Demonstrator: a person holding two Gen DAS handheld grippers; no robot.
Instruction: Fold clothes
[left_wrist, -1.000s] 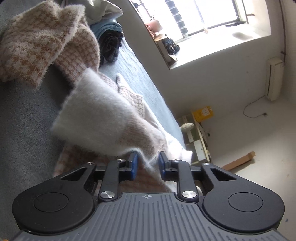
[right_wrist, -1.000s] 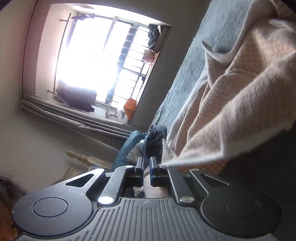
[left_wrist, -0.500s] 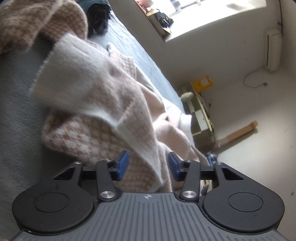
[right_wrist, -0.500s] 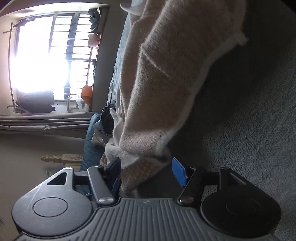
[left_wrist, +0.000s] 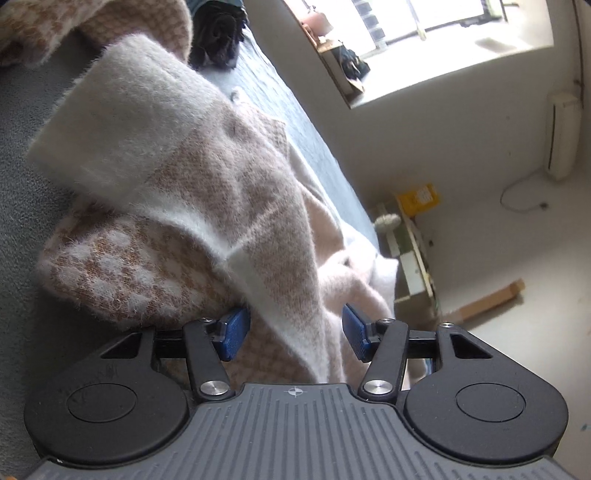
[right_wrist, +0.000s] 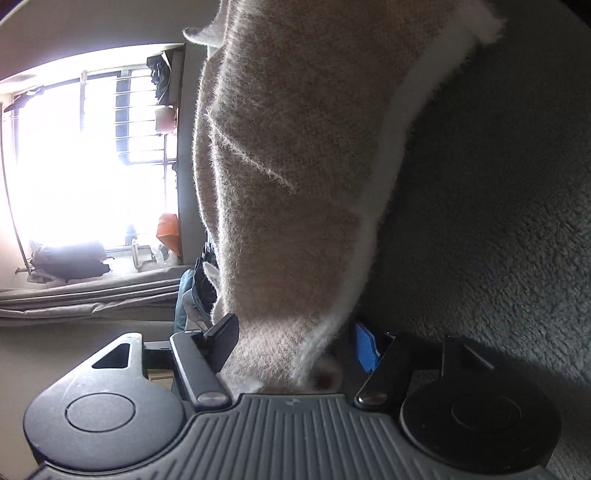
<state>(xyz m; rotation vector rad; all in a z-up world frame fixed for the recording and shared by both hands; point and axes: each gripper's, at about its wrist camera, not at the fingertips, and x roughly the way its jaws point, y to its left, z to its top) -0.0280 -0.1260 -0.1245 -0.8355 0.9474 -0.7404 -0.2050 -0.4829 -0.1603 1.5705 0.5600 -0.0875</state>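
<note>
A fuzzy beige-and-cream checked garment lies heaped on the grey bed, directly ahead of both tools. A second ago each tool pinched a cream-edged fold; both have just opened. We now see the left tool spread, the cloth draped loose between its blue pads. The right tool is spread too, with the fabric slack between its jaws. We judge this fold laid down and released. No writing or brand is readable anywhere.
</note>
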